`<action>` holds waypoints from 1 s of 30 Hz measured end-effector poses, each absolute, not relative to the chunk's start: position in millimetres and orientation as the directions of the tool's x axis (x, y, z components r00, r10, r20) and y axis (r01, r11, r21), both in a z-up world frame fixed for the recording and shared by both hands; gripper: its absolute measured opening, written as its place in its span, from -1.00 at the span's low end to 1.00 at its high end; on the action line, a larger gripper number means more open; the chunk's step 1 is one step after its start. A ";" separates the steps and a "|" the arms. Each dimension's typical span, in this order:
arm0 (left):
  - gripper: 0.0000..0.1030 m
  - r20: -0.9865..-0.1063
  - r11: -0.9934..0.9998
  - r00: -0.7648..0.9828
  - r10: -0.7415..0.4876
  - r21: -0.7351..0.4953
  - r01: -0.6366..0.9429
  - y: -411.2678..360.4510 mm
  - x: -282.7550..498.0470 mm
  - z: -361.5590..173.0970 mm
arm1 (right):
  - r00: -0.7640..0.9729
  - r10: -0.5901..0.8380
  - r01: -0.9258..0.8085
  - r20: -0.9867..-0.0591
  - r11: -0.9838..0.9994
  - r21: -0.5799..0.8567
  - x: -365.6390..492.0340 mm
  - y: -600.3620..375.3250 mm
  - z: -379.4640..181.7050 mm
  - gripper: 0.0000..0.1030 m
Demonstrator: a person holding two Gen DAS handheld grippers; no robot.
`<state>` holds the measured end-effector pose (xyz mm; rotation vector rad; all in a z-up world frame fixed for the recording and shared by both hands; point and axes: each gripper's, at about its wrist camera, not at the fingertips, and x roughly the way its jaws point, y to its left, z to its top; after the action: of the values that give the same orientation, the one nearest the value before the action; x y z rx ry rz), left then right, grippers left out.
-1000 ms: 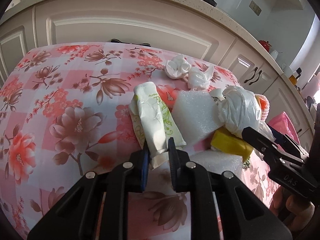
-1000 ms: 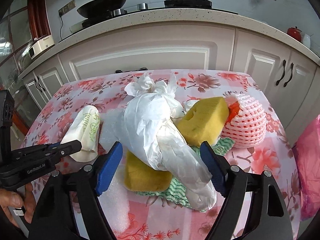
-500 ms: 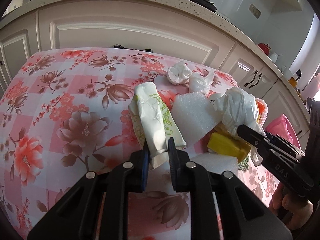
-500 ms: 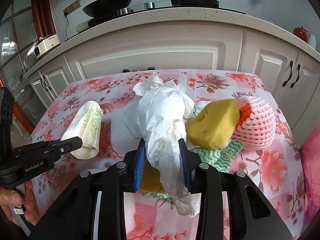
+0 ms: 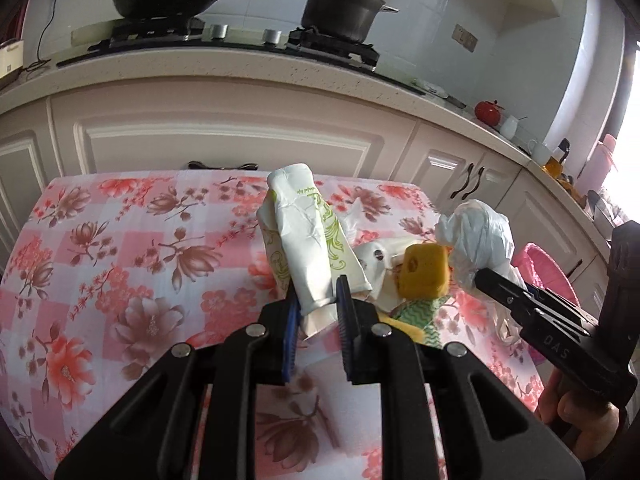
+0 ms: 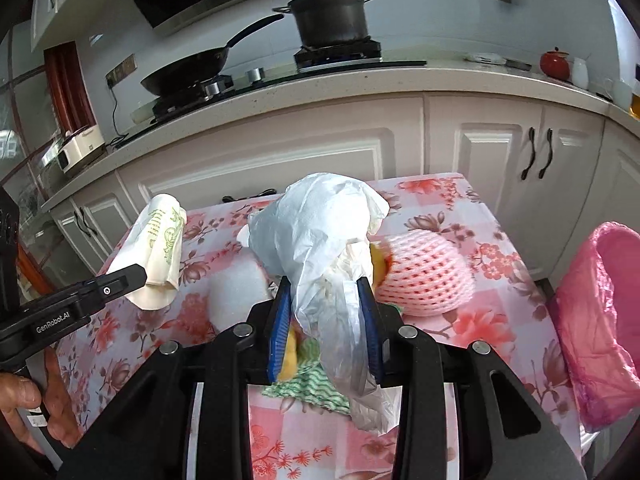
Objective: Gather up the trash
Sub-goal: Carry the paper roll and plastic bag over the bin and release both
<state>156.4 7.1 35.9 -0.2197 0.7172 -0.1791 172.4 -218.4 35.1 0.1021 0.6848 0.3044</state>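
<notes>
Floral-clothed table (image 6: 492,264) with pink foam net (image 6: 428,276), yellow sponge (image 5: 424,270), green-striped cloth (image 6: 316,388), white foam (image 6: 236,292).

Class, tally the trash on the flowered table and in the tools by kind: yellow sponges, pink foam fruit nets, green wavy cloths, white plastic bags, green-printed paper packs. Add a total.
yellow sponges: 2
pink foam fruit net: 1
green wavy cloth: 1
white plastic bag: 1
green-printed paper pack: 1
Total: 6

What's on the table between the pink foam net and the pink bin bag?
Nothing: in the right wrist view only bare floral tablecloth separates the foam net from the bin bag.
</notes>
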 end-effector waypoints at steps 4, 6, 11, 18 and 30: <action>-0.66 -0.603 0.951 0.741 -0.295 -0.260 0.167 -27.9 162.3 51.7 | 0.764 0.257 -0.179 -0.592 0.966 0.188 170.5 -256.7 44.4 -0.34; -0.66 -0.592 0.944 0.739 -0.322 -0.261 0.203 -46.5 165.2 56.8 | 0.777 0.226 -0.142 -0.587 0.972 0.186 169.6 -277.6 47.1 -0.34; -0.66 -0.575 0.921 0.719 -0.390 -0.260 0.291 -97.0 174.5 64.4 | 0.800 0.152 -0.051 -0.581 0.981 0.186 167.0 -326.8 48.7 -0.34; -0.66 -0.559 0.879 0.680 -0.473 -0.245 0.410 -170.1 187.2 68.7 | 0.817 0.045 0.062 -0.575 0.984 0.166 160.5 -384.5 48.6 -0.34; -0.66 -0.576 0.820 0.608 -0.546 -0.220 0.528 -256.2 202.3 66.8 | 0.812 -0.037 0.151 -0.583 0.977 0.148 157.5 -447.5 39.9 -0.34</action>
<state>202.3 -256.2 66.8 -0.0284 0.6746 -0.6207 157.5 -447.5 39.9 0.1911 0.6162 -0.1013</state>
